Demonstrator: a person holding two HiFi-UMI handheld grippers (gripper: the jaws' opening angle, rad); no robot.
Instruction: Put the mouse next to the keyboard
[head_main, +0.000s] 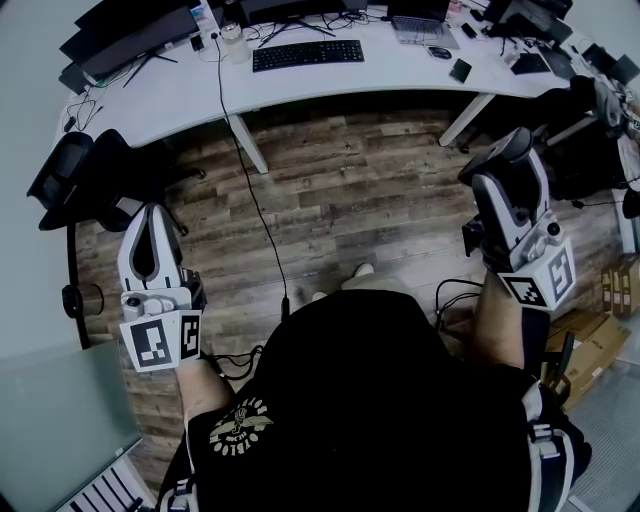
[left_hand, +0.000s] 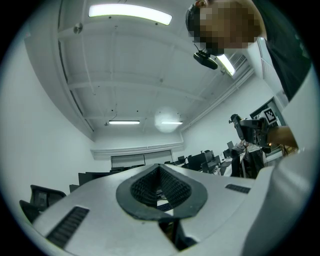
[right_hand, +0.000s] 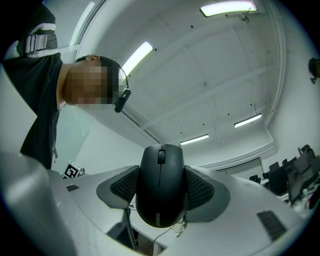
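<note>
Step in hand: carrying the mouse to the desk; placement has not begun.

1. Right gripper (head_main: 505, 172): we find its jaws closed on the mouse (right_hand: 161, 186), the ribbed pads pressing its two flanks. The mouse is black, with its scroll wheel facing the camera, and it sits centred and square in the grip. The gripper is held up at the person's right, pointing towards the ceiling, over the wooden floor (head_main: 350, 190).

2. Left gripper (head_main: 150, 214): its jaws are drawn together with nothing between them. It is held up at the person's left and takes no part in the work.

3. Keyboard (head_main: 308, 54): it lies on the white desk (head_main: 180, 95) at the far side of the floor, well apart from both grippers. Bare desk surface shows on either side of it.

Next move, in our judgement: the person must step up to the desk, tip the right gripper downward, and lower the mouse onto the bare surface just beside the keyboard, base flat on the top. Only then should the jaws part. Cables near the keyboard warrant care on the approach.
</note>
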